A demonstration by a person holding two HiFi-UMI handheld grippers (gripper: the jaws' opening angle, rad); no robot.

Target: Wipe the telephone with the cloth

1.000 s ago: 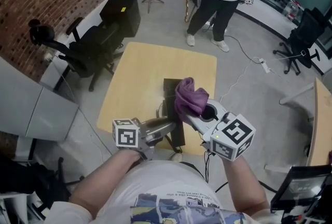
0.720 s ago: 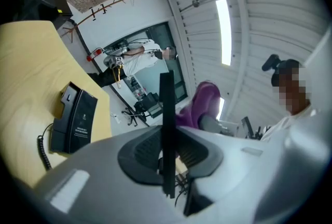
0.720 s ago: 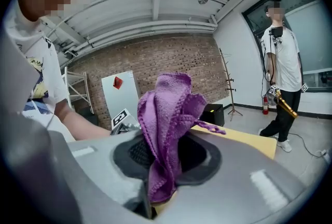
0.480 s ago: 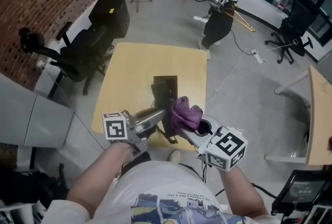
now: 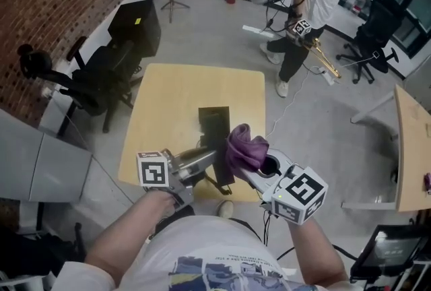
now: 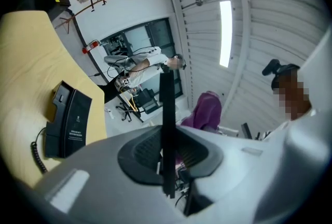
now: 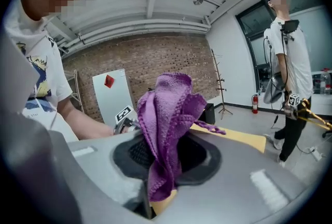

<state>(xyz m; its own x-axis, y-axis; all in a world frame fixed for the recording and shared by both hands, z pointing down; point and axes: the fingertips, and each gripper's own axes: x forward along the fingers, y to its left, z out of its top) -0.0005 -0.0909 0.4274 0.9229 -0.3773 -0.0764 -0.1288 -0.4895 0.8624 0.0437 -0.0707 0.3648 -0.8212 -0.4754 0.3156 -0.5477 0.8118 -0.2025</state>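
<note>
Sliding cloth (image 5: 244,148) nearer along handset (image 5: 225,163)

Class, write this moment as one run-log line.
left gripper: shut on thin black strip | right gripper: shut on purple cloth | telephone: on table

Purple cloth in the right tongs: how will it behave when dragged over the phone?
Probably floppy: the purple cloth slumps in folds between the right tongs, so it should bunch rather than stay flat. Likely light and not slippery, judging by its fuzzy knit surface. Its loose thread might snag.
</note>
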